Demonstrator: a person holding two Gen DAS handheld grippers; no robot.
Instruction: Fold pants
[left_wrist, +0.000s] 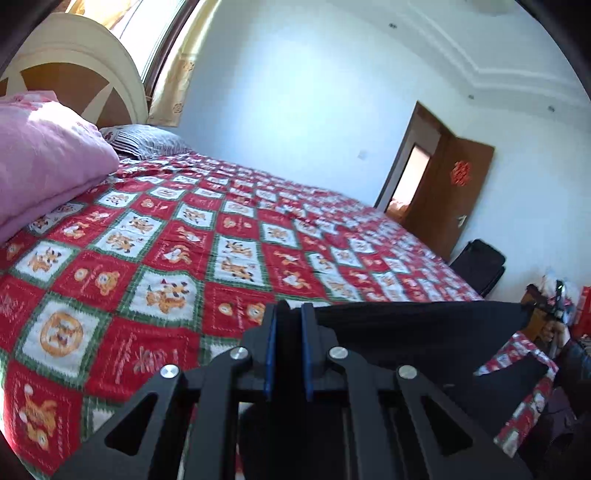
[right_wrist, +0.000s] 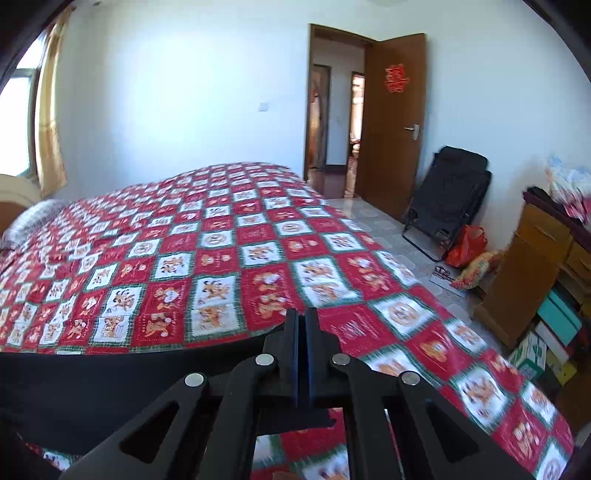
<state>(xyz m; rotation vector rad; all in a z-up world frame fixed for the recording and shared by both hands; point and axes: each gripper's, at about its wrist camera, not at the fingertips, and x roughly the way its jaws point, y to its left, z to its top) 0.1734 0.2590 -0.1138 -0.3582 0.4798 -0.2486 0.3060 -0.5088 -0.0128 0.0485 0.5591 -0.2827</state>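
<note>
While both grippers hang above the near edge of the red patchwork bedspread (left_wrist: 155, 229), the black pants (left_wrist: 406, 325) stretch taut between them, lifted off it. Left gripper (left_wrist: 289, 314): blue pads pinched narrow on a fabric edge. Right gripper (right_wrist: 305, 321): fingers fully closed, clamping the opposite edge.

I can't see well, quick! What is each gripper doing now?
Left gripper: jaws shut on the black fabric pants.
Right gripper: jaws shut on the same pants.
</note>
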